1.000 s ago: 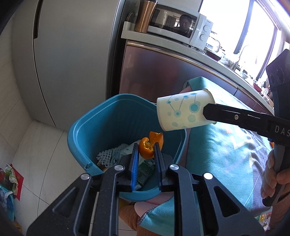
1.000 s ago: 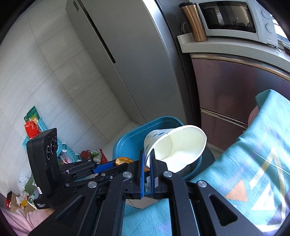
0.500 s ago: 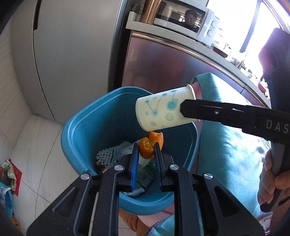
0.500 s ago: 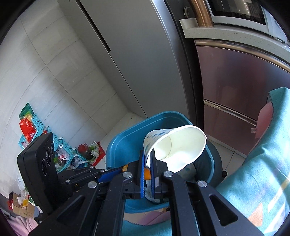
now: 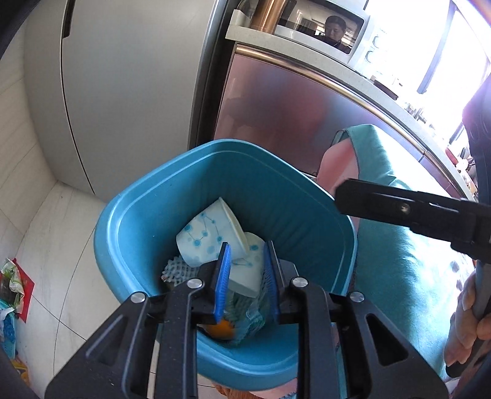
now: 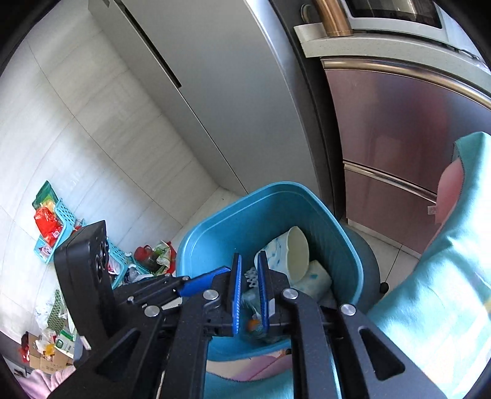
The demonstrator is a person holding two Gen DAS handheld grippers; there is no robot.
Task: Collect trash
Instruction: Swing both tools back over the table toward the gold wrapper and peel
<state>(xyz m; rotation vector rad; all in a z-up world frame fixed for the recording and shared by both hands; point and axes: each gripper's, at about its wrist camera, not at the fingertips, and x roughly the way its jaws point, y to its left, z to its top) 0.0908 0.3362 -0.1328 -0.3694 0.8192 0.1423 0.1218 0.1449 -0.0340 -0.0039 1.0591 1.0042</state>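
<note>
A blue trash bin stands beside the table; it also shows in the right wrist view. A white paper cup with blue dots lies inside it on other trash, also seen in the right wrist view. An orange peel lies at the bin's near side. My left gripper is open and empty above the bin. My right gripper is open and empty above the bin; its finger reaches in from the right in the left wrist view.
A grey fridge and a steel cabinet stand behind the bin. A microwave and a copper tumbler sit on the counter. A teal cloth covers the table at right. Bags and baskets clutter the floor.
My right gripper opened and the paper cup dropped into the bin. My left gripper opened and the orange peel fell into the bin. Both grippers moved closer over the bin.
</note>
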